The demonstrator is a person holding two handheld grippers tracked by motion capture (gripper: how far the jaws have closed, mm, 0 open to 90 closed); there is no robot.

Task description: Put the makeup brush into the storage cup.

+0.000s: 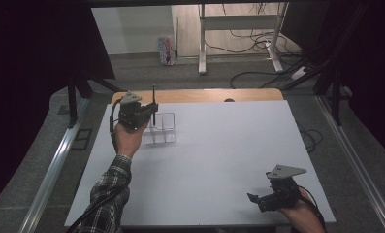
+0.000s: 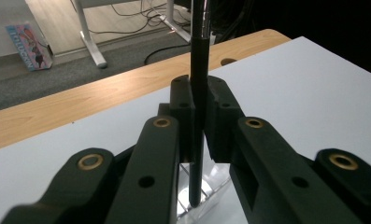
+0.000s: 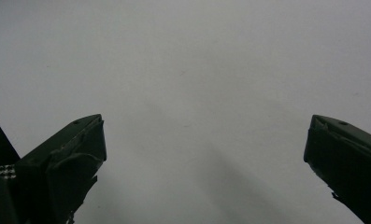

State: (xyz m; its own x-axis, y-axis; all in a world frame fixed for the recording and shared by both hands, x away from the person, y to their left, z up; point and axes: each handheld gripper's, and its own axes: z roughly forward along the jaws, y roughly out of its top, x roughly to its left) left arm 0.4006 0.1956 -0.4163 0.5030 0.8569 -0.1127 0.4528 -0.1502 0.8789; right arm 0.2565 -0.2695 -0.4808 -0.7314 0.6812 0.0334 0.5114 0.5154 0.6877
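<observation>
Left gripper [image 2: 199, 100] clamps a black pen [image 2: 198, 116] upright, tip just above the clear organizer [image 1: 159, 128], ready for dropping in; right gripper [image 3: 204, 154] rests open, empty, well away.

The left gripper [image 1: 149, 110] is held out at the end of a stretched, plaid-sleeved forearm — its fingers [image 2: 183, 105] pinched tight together. The right gripper [image 1: 260, 200] sits low and near, pointing left — fingers [image 3: 75, 149] spread wide.

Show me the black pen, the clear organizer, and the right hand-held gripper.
black pen [image 2: 198, 93], left gripper view, mid shaft between the closed jaws
clear organizer [image 1: 167, 127], high view, right wall
right hand-held gripper [image 1: 256, 200], high view, between its open jaw tips
</observation>
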